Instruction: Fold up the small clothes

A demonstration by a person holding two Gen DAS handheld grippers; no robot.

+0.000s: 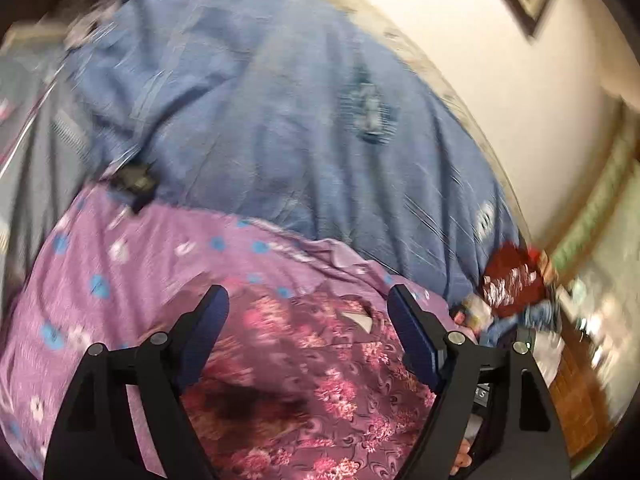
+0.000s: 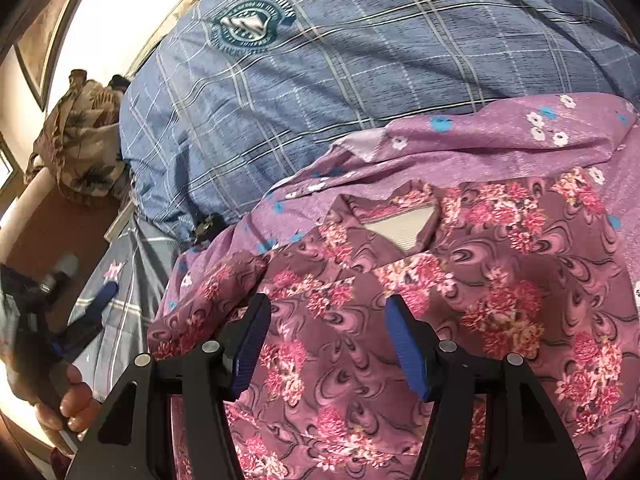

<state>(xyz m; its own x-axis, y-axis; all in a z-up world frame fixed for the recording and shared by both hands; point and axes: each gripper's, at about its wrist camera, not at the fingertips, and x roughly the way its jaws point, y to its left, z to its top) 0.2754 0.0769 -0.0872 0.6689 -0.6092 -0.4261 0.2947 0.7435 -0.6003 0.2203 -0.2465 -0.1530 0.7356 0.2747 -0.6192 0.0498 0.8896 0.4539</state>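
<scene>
Blue checked bedspread [image 2: 320, 80]; floral top [image 2: 400, 280] beneath both gaping, empty grippers [image 1: 308, 308] [image 2: 326, 314].

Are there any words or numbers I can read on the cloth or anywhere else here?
None can be read for sure.
Round dark green crest on the blue checked bedsheet: ring of letters, too small and blurred.
Small label beside the left gripper: digits, too blurred.

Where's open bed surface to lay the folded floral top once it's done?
The blue plaid bedsheet lies bare beyond the purple cloth, around its crest emblem. It is crowded near both open grippers, left and right, over the floral top, and by the red garment at the bed's edge.
</scene>
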